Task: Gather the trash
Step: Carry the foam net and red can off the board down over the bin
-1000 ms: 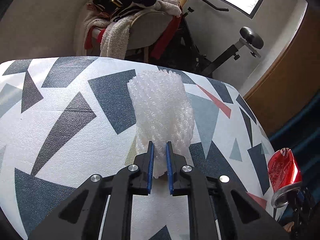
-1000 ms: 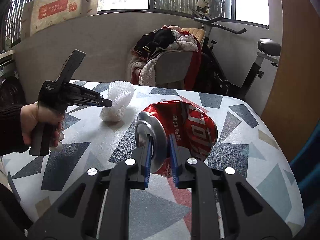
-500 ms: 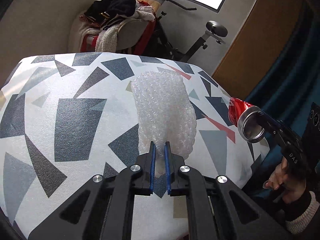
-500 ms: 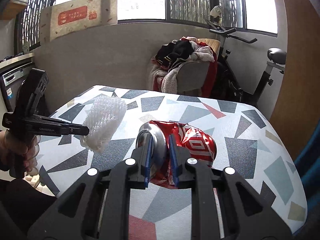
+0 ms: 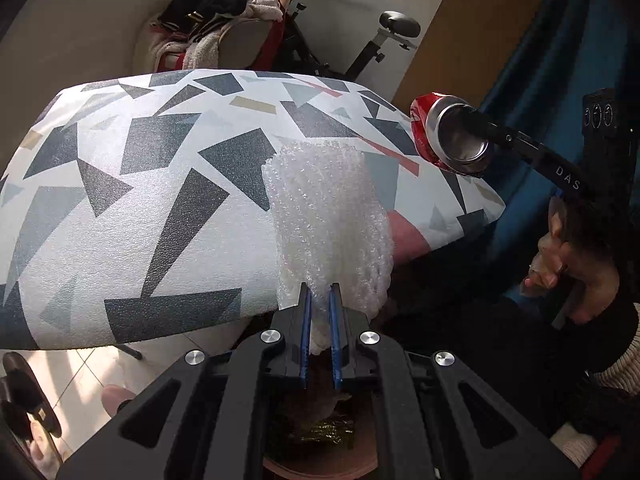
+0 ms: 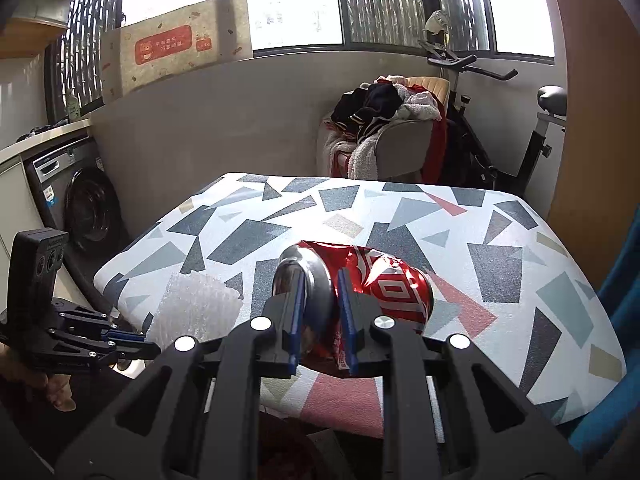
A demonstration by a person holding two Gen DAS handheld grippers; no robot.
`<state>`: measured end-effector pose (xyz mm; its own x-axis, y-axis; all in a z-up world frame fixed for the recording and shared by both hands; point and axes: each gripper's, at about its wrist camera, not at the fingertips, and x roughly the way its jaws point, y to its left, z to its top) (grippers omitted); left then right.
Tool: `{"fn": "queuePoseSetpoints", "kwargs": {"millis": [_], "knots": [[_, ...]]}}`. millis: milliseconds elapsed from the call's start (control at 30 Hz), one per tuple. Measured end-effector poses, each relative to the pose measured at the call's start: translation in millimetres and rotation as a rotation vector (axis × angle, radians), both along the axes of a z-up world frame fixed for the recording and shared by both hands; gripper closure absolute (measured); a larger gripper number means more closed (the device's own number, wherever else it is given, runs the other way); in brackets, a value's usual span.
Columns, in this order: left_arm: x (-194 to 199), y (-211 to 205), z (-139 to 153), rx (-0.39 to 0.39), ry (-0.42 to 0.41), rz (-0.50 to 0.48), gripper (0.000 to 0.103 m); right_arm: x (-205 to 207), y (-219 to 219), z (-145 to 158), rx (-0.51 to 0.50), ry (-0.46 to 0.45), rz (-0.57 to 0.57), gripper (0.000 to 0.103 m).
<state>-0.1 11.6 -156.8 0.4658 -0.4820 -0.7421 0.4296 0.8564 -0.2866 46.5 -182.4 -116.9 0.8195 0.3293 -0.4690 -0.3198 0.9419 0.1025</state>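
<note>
Both pieces of trash are off the patterned table (image 5: 160,208) now. A second ago the foam net (image 5: 332,224) and the crushed red can (image 6: 384,284) hung over the middle of the tabletop; now both sit at or past its near edge, pulled back toward the person.

Left gripper (image 5: 320,312) is clamped tight on the lower end of the foam net; the net sticks up in front of the fingers and overlaps the table's near edge in the left wrist view. Below the gripper, off the table, a round brown container (image 5: 320,468) with dark stuff inside shows, partly hidden by the gripper body. Looks like the bin, can't confirm.

Right gripper (image 6: 320,316) is pinched on the can's rim end, jaws narrow, can body pointing away over the table's near edge. In the left wrist view the same can (image 5: 452,140) floats off the table's right corner, hand (image 5: 572,268) behind it.

Meaning: pickup done for both items, carry under way, release not yet done. Table looks bare of other trash in these views.
</note>
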Motion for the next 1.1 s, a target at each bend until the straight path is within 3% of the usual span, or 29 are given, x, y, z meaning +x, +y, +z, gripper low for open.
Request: {"fn": "queuePoseSetpoints", "kwargs": {"millis": [167,233,367,433,600,1100], "knots": [[-33.2,-6.7,-7.6,0.019,-0.005,-0.045,0.091,-18.5,3.1,-1.5,0.000,0.009,0.020,0.083],[-39.2,-5.2,-8.9,0.012,-0.001,-0.050,0.071,-23.4,5.1,-3.4,-0.004,0.016,0.027,0.083],[-48.0,5.8,-1.8,0.013,-0.055,-0.022,0.049,-33.4,10.3,-10.9,0.000,0.035,0.055,0.083],[-50.2,13.0,4.8,0.027,-0.093,0.006,0.033,-39.4,15.4,-17.8,-0.013,0.048,0.074,0.083],[-55.9,33.5,21.6,0.043,-0.164,0.085,0.011,-55.4,31.1,-42.1,-0.049,0.108,0.127,0.083],[-62.4,45.8,24.8,0.035,-0.191,0.147,0.006,-69.4,73.4,-91.8,-0.113,0.272,0.257,0.083]]}}
